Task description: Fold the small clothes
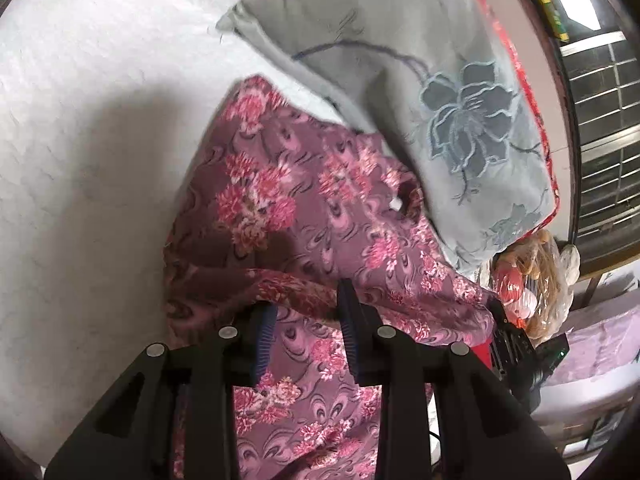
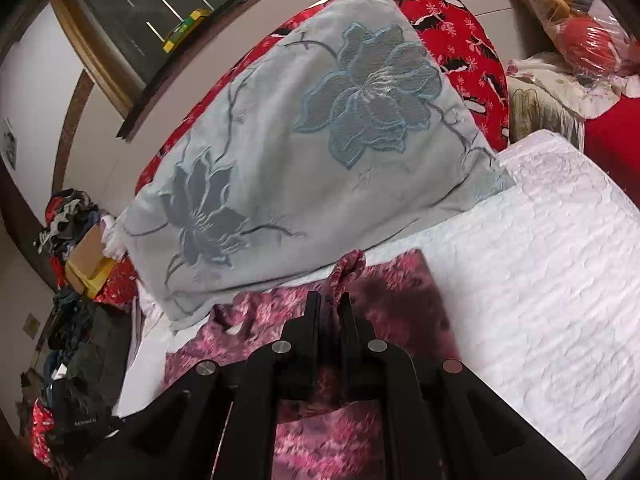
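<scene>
The left gripper (image 1: 306, 312) fills the bottom of its view, its two black arms tipped with ribbed blue pads (image 1: 265, 338). A clear gap stands between the pads, and a raised fold of the pink floral garment (image 1: 296, 216) crosses that gap; whether the pads actually press on it cannot be told from this view. Behind the fold the garment spreads up and away over the white quilted bed cover (image 1: 92, 128), with a small dark hole showing a white spot near its right side.

The right gripper (image 2: 329, 304) has its fingers drawn close together on a bunched ridge of the same garment (image 2: 352, 268) — the cloth rises in a twisted tuft just past the fingertips, lifted off the bed. The rest of the garment lies flat below and to either side, one corner squared off against the white cover (image 2: 540, 280).

Just beyond the garment a grey-blue pillow (image 2: 280, 152) with embroidered flowers leans over its far edge, resting on a red patterned quilt (image 2: 460, 48). In the left view that pillow (image 1: 420, 80) overlaps the garment's upper right edge. Further out — a plastic-wrapped plush toy (image 2: 572, 20) at the bed's corner, a heap of mixed clothes (image 2: 68, 216) with a cardboard box (image 2: 86, 260) beside the bed, and a barred window (image 1: 600, 128) along the wall.
</scene>
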The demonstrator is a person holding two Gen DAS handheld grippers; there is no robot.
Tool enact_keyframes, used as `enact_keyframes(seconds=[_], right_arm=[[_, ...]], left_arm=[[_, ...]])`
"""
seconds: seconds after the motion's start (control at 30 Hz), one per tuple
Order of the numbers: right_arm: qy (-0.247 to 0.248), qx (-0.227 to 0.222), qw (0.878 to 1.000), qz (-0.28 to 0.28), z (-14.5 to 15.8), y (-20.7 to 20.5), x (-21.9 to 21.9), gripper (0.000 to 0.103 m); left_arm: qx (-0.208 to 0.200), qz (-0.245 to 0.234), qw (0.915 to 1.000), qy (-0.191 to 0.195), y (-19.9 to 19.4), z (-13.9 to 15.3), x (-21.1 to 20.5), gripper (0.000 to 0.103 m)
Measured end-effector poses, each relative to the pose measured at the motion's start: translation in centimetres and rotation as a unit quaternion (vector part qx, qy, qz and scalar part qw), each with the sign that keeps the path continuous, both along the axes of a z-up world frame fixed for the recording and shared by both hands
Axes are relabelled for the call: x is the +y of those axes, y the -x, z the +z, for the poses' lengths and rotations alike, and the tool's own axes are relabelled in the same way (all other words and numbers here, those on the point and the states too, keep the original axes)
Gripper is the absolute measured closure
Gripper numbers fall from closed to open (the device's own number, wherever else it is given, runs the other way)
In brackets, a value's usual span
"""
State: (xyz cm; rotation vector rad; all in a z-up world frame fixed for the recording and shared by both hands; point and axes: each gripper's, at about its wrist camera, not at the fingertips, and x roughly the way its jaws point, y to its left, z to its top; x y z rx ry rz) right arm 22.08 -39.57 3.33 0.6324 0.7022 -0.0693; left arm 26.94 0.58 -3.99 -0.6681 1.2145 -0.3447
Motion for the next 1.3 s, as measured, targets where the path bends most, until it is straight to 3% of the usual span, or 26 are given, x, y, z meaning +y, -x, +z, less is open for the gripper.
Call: enact_keyframes(seconds=[0.13,0.27,0.37,0.43,0.47,0.57,0.67,0.7,0.73,0.8,0.87,0.93,1.0,1.07,1.13,1.2,1.3], right_arm=[[0.030,0.051,0.998,-0.001,-3.1,-1.0,-0.2,0.096],[0.018,0.131,0.991,-0.005,-7.8,0.1,-1.5,0.097],[0.020,0.123,0.992,-0.016,-6.8,1.4,-2.0,0.086],[0.027,0.100,0.994,-0.015,-4.8,2.4,-2.1,0.086],[0.023,0.080,0.996,-0.009,-3.9,2.9,-2.0,0.086],[0.013,0.050,0.998,0.020,-2.8,3.5,-1.3,0.086],[0.011,0.097,0.994,0.049,-5.4,2.7,-0.2,0.086],[0.011,0.139,0.989,0.053,-7.2,2.3,0.1,0.092],[0.010,0.138,0.989,0.050,-7.5,2.4,0.0,0.092],[0.005,0.125,0.991,0.037,-6.7,3.1,-0.3,0.085],[-0.007,0.118,0.992,0.040,-5.5,3.9,-0.3,0.086],[-0.008,0.107,0.992,0.069,-4.5,5.3,0.2,0.083],[-0.002,0.129,0.987,0.095,-5.2,6.1,1.1,0.073],[0.011,0.198,0.971,0.131,-7.6,6.7,2.2,0.068],[0.031,0.180,0.975,0.130,-6.7,8.1,2.5,0.070],[0.017,0.203,0.971,0.124,-5.9,9.1,2.4,0.069],[0.038,0.205,0.968,0.140,-4.1,12.5,2.5,0.063]], left_arm=[[0.030,-0.019,0.9991,-0.023,0.3,-2.3,-0.6,0.077],[0.030,-0.039,0.9986,-0.022,1.0,-2.0,0.2,0.078],[0.023,-0.043,0.9987,-0.010,1.8,-0.7,1.4,0.077],[0.008,-0.042,0.9991,-0.002,2.4,0.3,1.8,0.066],[0.002,-0.040,0.9992,-0.002,2.5,0.6,1.8,0.056],[0.004,-0.043,0.9987,-0.027,2.0,-0.1,0.3,0.052],[0.021,-0.059,0.9954,-0.072,1.5,-1.8,-1.5,0.053],[0.014,-0.064,0.9946,-0.080,1.7,-1.3,-1.7,0.052],[0.011,-0.070,0.9939,-0.084,1.9,-0.8,-1.9,0.052],[0.016,-0.088,0.9938,-0.067,2.6,-0.1,-1.8,0.052],[0.022,-0.101,0.9934,-0.050,3.6,0.1,-1.6,0.049],[0.030,-0.109,0.9918,-0.061,4.9,-0.7,-1.9,0.044],[0.039,-0.115,0.9893,-0.080,6.0,-2.2,-2.4,0.044],[0.026,-0.124,0.9870,-0.100,6.7,-1.7,-3.0,0.044],[0.040,-0.139,0.9847,-0.098,7.4,-0.9,-3.0,0.044],[0.047,-0.150,0.9836,-0.088,8.6,-0.2,-1.9,0.044],[0.044,-0.156,0.9803,-0.114,11.0,0.6,0.6,0.043]])
